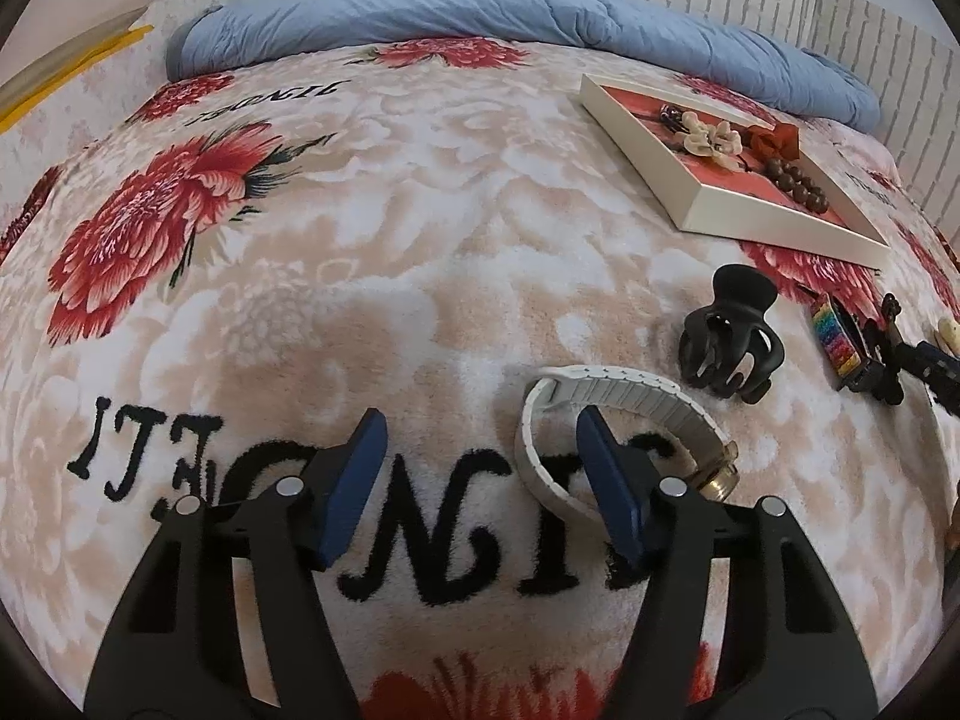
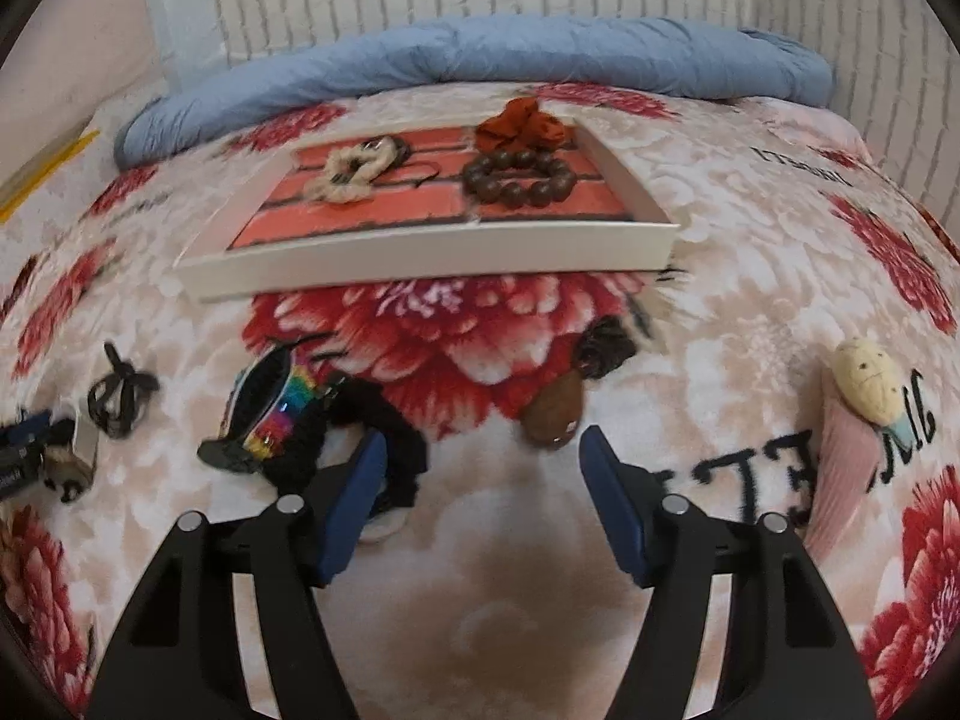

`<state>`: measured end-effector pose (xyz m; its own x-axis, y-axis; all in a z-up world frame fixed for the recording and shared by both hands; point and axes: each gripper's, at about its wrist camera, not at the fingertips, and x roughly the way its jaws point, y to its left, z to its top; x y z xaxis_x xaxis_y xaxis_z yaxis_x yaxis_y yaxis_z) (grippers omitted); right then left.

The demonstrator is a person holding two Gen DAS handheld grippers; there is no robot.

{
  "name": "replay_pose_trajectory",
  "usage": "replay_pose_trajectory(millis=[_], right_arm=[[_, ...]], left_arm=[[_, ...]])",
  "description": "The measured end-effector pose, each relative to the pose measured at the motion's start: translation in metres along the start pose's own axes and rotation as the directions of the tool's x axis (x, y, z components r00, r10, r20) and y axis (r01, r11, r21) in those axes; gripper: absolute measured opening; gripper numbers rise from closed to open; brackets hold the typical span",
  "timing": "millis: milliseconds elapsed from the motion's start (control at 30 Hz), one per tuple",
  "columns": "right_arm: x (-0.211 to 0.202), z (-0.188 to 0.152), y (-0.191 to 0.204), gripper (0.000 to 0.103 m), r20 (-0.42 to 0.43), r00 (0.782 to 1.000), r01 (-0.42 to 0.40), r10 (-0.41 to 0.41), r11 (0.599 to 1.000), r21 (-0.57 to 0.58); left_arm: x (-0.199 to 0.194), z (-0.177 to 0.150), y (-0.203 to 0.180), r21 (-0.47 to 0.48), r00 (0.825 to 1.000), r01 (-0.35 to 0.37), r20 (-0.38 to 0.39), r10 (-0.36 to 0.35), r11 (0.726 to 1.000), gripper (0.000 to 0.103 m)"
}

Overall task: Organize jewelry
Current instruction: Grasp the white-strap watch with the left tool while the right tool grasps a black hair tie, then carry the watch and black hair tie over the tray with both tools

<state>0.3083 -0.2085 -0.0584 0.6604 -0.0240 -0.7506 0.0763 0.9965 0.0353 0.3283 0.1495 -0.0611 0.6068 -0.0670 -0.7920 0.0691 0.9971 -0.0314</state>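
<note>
My left gripper [image 1: 480, 468] jaws apart, right finger inside white watch [image 1: 606, 420] loop on blanket [image 1: 420, 210]; strap's long axis runs left-right, clasp right. Right gripper [image 2: 480, 486] apart, empty, facing tray [image 2: 432, 255].

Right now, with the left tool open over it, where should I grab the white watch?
Grip the white watch across the flat band section at its far side, coming straight down. It lies on its side as an open loop, and the left tool already has one finger inside it.
</note>
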Motion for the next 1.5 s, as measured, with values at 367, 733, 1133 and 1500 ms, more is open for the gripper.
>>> replay_pose_trajectory(millis=[367,733,1133,1500], right_arm=[[0.02,0.004,0.012,0.034,-0.057,0.998,-0.014,0.011,0.999,-0.045],[0.02,0.007,0.014,0.011,-0.056,0.997,-0.058,0.054,0.996,-0.069],[0.006,0.016,0.003,0.01,0.011,0.995,-0.097,0.098,0.992,-0.077],[-0.009,0.045,-0.022,0.009,0.098,0.985,-0.14,0.145,0.988,-0.058]], left_arm=[[0.006,0.004,0.005,-0.024,0.999,0.019,-0.027,-0.019,1.0,0.048],[-0.001,0.001,-0.009,0.012,0.999,0.003,-0.035,-0.003,1.0,0.014],[-0.017,-0.001,-0.012,-0.003,0.999,-0.003,0.045,0.003,1.0,0.002],[-0.053,0.011,-0.023,0.013,0.981,-0.033,0.191,0.03,0.999,0.002]])
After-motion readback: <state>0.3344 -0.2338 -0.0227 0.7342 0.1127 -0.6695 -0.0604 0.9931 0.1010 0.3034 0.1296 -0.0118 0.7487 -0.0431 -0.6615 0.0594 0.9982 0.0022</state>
